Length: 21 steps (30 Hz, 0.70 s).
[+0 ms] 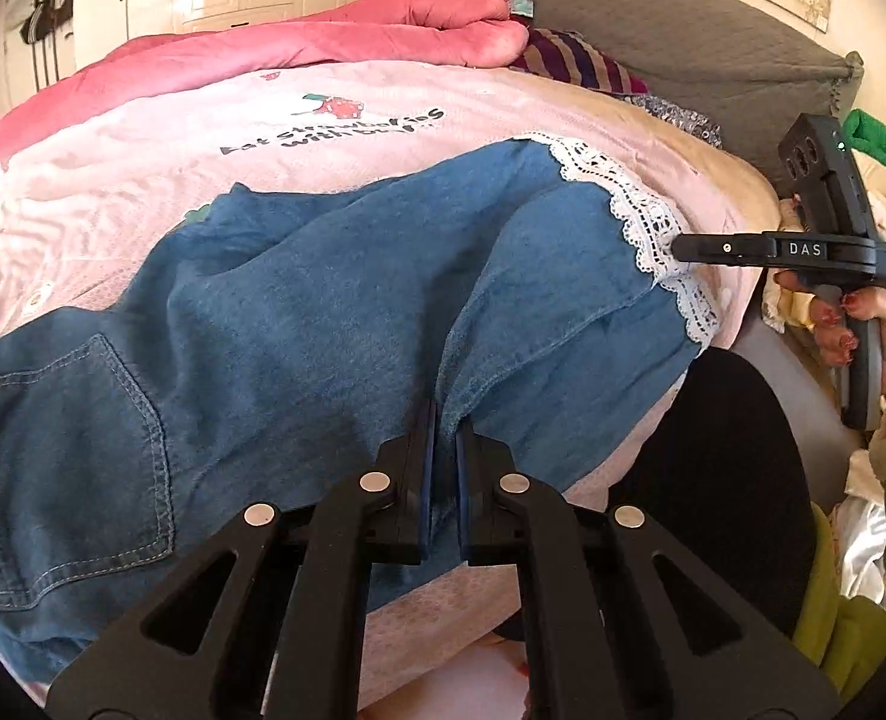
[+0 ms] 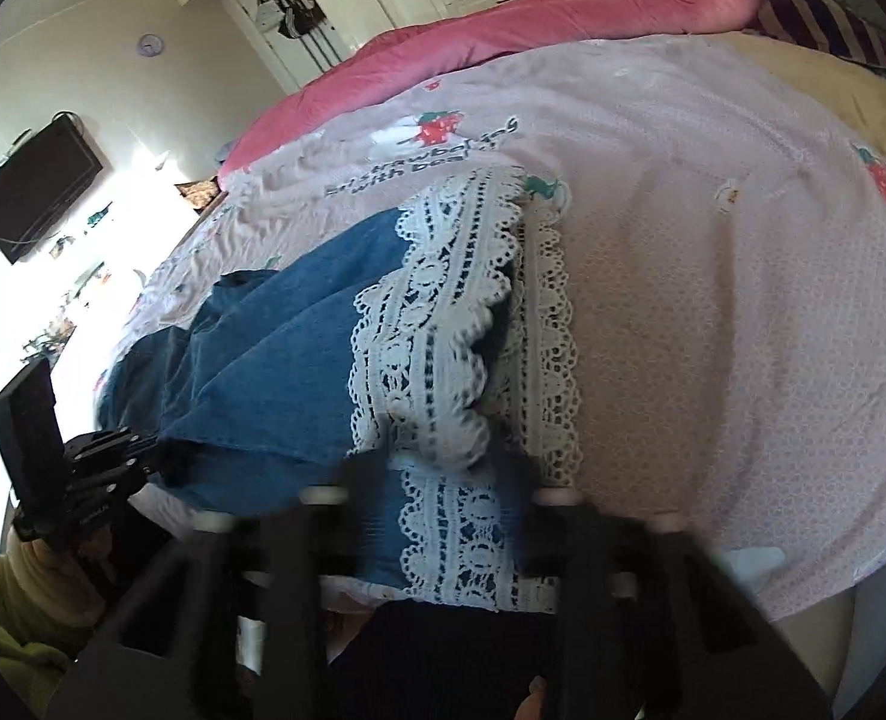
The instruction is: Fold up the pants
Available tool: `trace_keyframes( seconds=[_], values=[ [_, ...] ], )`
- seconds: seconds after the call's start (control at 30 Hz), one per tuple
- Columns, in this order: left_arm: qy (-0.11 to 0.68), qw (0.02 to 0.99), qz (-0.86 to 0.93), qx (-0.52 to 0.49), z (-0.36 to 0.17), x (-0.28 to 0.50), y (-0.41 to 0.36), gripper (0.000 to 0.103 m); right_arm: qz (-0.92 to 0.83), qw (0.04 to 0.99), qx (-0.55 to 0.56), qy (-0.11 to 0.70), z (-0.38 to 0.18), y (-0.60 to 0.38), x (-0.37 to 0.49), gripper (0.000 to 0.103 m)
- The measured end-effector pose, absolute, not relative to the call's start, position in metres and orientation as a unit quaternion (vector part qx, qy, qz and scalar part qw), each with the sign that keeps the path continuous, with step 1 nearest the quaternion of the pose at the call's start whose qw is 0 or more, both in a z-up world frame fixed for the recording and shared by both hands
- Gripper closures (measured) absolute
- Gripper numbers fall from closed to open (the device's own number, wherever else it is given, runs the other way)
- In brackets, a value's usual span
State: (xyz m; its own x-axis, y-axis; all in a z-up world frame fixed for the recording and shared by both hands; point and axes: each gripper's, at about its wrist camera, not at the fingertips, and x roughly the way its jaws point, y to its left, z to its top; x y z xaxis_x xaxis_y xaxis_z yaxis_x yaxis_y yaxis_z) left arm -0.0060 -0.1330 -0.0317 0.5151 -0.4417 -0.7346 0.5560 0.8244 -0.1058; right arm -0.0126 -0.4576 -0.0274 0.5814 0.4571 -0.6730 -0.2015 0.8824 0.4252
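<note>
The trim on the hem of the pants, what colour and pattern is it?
White openwork lace trim with scalloped edges, on blue denim pants; clearest in the right wrist view.

The pants [image 1: 299,312] lie on the bed sheet [image 1: 143,138]. A quilt [image 1: 299,42] lies behind them, the headboard [image 1: 652,18] to the right.

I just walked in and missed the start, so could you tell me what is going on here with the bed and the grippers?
A person is folding blue denim pants with white lace cuffs, spread on a pink strawberry-print bedsheet. The left gripper has its jaws nearly closed on a raised edge of denim along the near side. The right gripper is at the lace cuff end, but motion blur hides whether its jaws are gripping. No fold is completed yet.
</note>
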Motion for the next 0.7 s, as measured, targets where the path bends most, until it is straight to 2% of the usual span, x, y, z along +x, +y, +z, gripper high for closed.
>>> trace_keyframes(
  seconds=[0.27, 0.7],
  values=[
    [0.39, 0.864, -0.298, 0.109, -0.03, -0.019, -0.143, 0.102, 0.186, 0.88, 0.146, 0.412, -0.021, -0.481, -0.032, 0.095],
    [0.391, 0.855, -0.308, 0.149, -0.044, -0.031, -0.148, 0.101, 0.189, 0.869, 0.148, 0.433, -0.048, -0.487, -0.055, 0.095]
  ],
)
